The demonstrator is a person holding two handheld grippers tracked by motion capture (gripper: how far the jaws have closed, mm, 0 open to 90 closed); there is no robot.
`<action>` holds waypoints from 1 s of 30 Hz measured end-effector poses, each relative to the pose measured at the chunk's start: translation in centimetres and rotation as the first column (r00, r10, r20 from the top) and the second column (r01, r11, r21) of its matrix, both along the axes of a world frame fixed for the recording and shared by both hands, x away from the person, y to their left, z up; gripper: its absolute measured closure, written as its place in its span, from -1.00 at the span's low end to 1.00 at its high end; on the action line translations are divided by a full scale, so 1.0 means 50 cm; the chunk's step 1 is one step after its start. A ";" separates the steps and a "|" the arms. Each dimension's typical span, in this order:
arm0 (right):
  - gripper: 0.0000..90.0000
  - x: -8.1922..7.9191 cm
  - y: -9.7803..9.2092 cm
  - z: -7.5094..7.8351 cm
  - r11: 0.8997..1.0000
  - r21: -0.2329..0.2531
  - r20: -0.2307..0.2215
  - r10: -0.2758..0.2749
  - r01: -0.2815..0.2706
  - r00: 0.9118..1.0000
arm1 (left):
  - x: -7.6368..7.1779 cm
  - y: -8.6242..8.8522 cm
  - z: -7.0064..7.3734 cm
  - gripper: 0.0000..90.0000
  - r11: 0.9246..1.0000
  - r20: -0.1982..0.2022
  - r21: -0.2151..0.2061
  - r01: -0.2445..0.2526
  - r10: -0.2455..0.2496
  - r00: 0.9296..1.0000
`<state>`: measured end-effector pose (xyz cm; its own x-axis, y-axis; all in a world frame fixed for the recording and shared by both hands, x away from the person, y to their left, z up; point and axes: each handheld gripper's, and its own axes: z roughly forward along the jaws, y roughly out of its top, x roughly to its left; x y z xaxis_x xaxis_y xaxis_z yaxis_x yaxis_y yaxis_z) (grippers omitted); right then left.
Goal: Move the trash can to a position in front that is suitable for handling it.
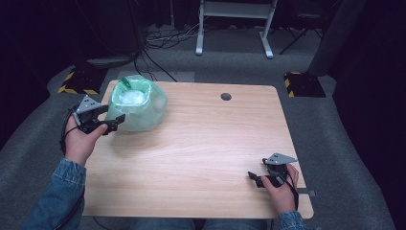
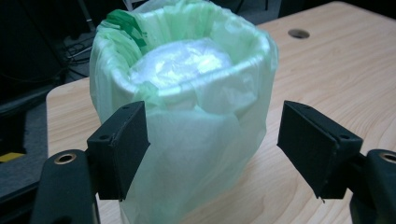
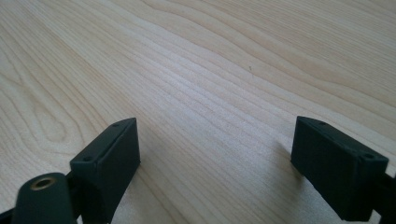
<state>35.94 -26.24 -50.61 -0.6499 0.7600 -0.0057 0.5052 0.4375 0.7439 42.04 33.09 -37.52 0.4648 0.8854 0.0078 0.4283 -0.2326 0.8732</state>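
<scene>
Left gripper [image 2: 212,154] reaching, jaws spread around lined bin [image 2: 187,116] at table [image 1: 201,143] far-left corner; bag not yet gripped, work barely starting; right gripper [image 3: 215,158] idling, jaws spread over bare wood

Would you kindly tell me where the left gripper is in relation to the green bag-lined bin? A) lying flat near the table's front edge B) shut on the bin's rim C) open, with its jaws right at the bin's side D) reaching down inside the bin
C: the left gripper has its jaws spread wide, with the green bag-lined bin just ahead between them, at the table's far left corner.
</scene>
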 end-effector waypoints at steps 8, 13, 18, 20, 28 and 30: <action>-0.66 0.000 0.000 0.000 1.000 0.000 0.000 0.000 0.000 1.000 | 0.045 0.004 0.010 -0.47 1.000 0.017 -0.002 -0.022 0.022 1.000; -0.66 0.000 0.000 0.000 1.000 0.000 0.000 0.000 0.000 1.000 | 0.073 -0.003 0.008 -0.47 1.000 0.021 0.012 -0.029 0.029 0.999; -0.66 0.000 0.000 0.000 1.000 -0.001 0.003 0.001 -0.001 1.000 | 0.096 -0.009 -0.001 -0.50 0.999 0.019 0.011 -0.046 0.046 0.999; -0.66 0.000 0.000 0.000 1.000 -0.001 0.003 0.001 -0.001 1.000 | 0.104 -0.009 -0.005 -0.57 0.998 0.015 0.000 -0.055 0.055 0.998; -0.65 -0.001 0.000 0.000 1.000 -0.002 0.004 0.004 -0.004 1.000 | 0.116 -0.020 0.008 -0.46 0.999 0.043 -0.037 -0.037 0.039 0.998; -0.65 -0.001 0.000 0.000 1.000 -0.002 0.004 0.004 -0.004 1.000 | 0.124 -0.018 0.007 -0.46 0.998 0.036 -0.032 -0.054 0.055 0.998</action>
